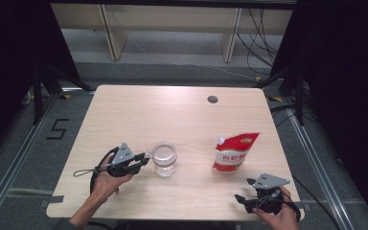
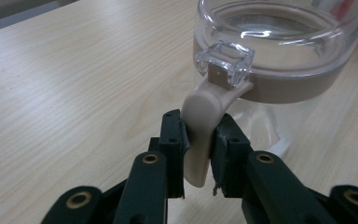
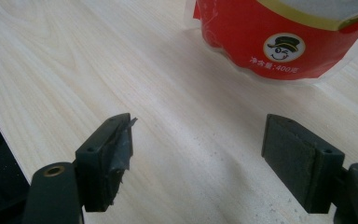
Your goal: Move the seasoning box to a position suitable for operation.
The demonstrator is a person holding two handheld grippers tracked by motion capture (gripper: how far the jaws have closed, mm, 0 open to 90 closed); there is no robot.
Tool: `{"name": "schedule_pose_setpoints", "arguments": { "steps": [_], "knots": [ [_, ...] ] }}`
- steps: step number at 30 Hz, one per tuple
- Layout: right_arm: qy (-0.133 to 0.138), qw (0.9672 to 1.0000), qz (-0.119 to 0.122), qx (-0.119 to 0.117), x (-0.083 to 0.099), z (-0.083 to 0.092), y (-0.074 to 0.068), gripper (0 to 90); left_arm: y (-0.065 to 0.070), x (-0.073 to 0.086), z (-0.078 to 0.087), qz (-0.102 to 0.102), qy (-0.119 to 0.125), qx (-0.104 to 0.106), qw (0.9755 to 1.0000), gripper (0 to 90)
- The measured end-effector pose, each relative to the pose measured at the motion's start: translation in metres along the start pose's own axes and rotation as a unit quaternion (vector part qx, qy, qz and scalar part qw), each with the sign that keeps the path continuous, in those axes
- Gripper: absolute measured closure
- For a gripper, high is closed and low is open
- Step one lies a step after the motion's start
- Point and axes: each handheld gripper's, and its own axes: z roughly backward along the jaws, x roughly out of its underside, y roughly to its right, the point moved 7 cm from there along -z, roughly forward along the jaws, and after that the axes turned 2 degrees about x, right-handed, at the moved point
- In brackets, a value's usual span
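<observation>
Your left gripper (image 1: 141, 162) has its jaws clamped on the beige latch (image 2: 200, 135) of the clear jar (image 1: 165, 159). In the left gripper view the two black pads press on either side of that flat, rounded tab, which hangs down from the jar's rim and pokes out below the pads.

The jar stands upright on the wooden table (image 1: 139, 115), a little left of the middle and toward your side, just beside your left hand (image 1: 106, 184). It is see-through, with a domed clear lid (image 2: 284, 35) seated on top. A beige band (image 2: 289, 88) runs around the rim just under the lid, the same colour as the latch. A small clear hinge block (image 2: 224, 60) sits where the latch meets the lid. Below the band the body is plain clear material, and you can see the table's grain through it. Whether anything is inside, you cannot tell from these views.

Your right gripper (image 1: 247, 191) rests near the table's front right corner with its jaws spread wide and nothing between them. Just beyond it stands a red and white pouch (image 1: 234, 153), upright and apart from the jar. The right gripper view shows a winking cartoon face in a hat (image 3: 284, 46) printed on the pouch's red lower part.
</observation>
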Motion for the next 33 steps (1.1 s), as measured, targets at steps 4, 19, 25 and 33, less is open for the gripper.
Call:
{"name": "schedule_pose_setpoints", "arguments": {
  "steps": [4, 19, 25, 33],
  "knots": [
    [0.0, 1.0, -0.001, 0.001, 0.0, 0.0, 0.0, 25.6, 0.01, -0.001, 0.0, -0.005, -0.002, 0.013, 0.9999, 75.3],
    [0.001, 1.0, 0.002, -0.001, -0.001, 0.0, -0.002, 25.6, 0.045, -0.001, 0.002, -0.012, -0.003, 0.05, 0.9987, 74.7],
    [0.0, 1.0, 0.006, -0.003, -0.001, 0.0, -0.001, 25.6, 0.054, -0.001, 0.001, -0.013, 0.002, 0.063, 0.9979, 74.5],
    [0.0, 1.0, 0.005, -0.008, -0.003, -0.003, -0.003, 25.6, 0.065, -0.002, 0.0, -0.019, 0.008, 0.078, 0.9968, 74.1]
  ]
}}
